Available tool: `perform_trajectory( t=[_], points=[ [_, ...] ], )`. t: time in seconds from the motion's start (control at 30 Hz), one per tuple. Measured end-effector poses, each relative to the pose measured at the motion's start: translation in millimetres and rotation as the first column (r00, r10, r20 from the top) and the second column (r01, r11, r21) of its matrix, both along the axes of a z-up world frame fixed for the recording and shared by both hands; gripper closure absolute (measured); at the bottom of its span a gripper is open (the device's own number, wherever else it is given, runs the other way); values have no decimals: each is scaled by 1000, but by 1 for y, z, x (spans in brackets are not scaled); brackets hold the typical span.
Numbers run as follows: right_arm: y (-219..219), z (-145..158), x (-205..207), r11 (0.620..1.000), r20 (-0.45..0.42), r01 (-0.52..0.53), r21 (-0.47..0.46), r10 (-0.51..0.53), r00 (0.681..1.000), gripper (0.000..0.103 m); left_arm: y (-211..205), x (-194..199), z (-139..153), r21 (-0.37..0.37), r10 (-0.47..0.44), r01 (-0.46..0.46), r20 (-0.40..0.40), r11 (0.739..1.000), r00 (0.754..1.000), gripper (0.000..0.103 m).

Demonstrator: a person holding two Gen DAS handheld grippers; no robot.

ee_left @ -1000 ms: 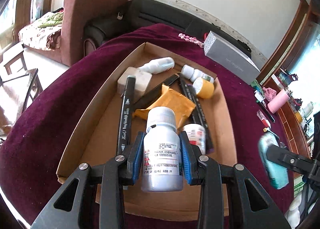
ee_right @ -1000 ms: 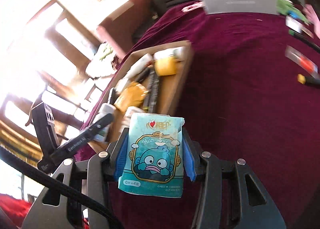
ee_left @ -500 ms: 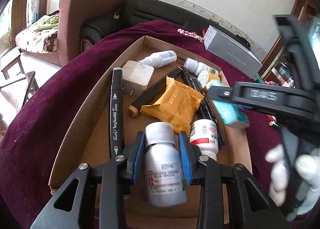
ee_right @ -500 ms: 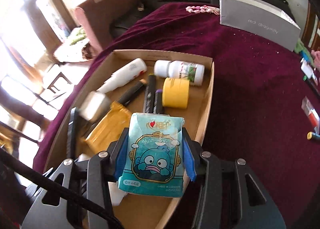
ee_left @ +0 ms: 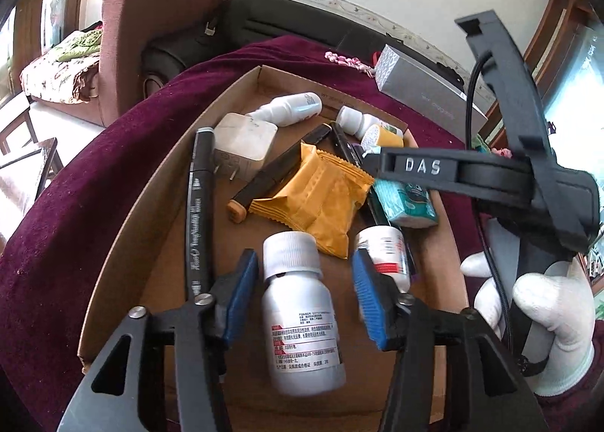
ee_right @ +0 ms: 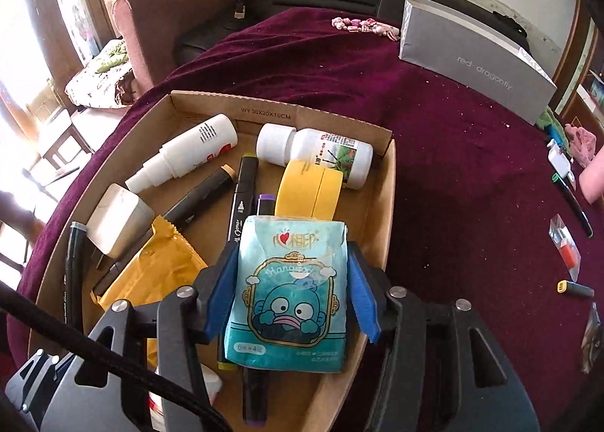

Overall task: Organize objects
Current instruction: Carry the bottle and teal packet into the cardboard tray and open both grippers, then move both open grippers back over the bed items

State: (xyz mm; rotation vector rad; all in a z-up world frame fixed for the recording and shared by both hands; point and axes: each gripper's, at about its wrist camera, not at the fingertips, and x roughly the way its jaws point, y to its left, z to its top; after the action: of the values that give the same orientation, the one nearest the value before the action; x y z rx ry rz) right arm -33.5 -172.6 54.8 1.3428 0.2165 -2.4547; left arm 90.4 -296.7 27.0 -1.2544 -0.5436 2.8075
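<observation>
Both tongs (ee_left: 305,300) (ee_right: 290,296) are spread wide over the cardboard box (ee_right: 385,183); the tissue pack (ee_right: 288,296) may be tipped outside its right wall.

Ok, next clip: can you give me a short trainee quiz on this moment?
1. True or false: the left hand-held gripper is clamped on the white bottle.
2. What sits between the fingers of the right hand-held gripper? A) yellow tape roll B) teal tissue pack C) orange snack packet
3. Fill in: the grey box stands ___ (inside/outside) the cardboard box.

Key: 1. False: the jaws are open, with a gap on each side of the bottle. 2. B. 3. Outside, on the maroon cloth.
</observation>
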Motion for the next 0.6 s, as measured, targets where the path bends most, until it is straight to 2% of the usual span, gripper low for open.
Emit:
perform_trajectory(
  t=[0.03,0.27,0.4,0.6],
  points=[
    [1,1,0,1000,-4,5,-5,-5,1000,47,0,0,0,3,-4,4,-2,1000,1000,50],
    [13,23,8,996,-39,14,-91,-18,999,46,0,0,0,5,-4,4,-3,1000,1000,48],
    [24,40,23,991,-81,5,-131,-15,997,39,1,-1,0,10,-23,24,-5,1000,1000,41],
    [54,55,52,985,-125,8,-175,-30,992,35,1,0,1,13,-30,30,-9,999,1000,40]
  ],
)
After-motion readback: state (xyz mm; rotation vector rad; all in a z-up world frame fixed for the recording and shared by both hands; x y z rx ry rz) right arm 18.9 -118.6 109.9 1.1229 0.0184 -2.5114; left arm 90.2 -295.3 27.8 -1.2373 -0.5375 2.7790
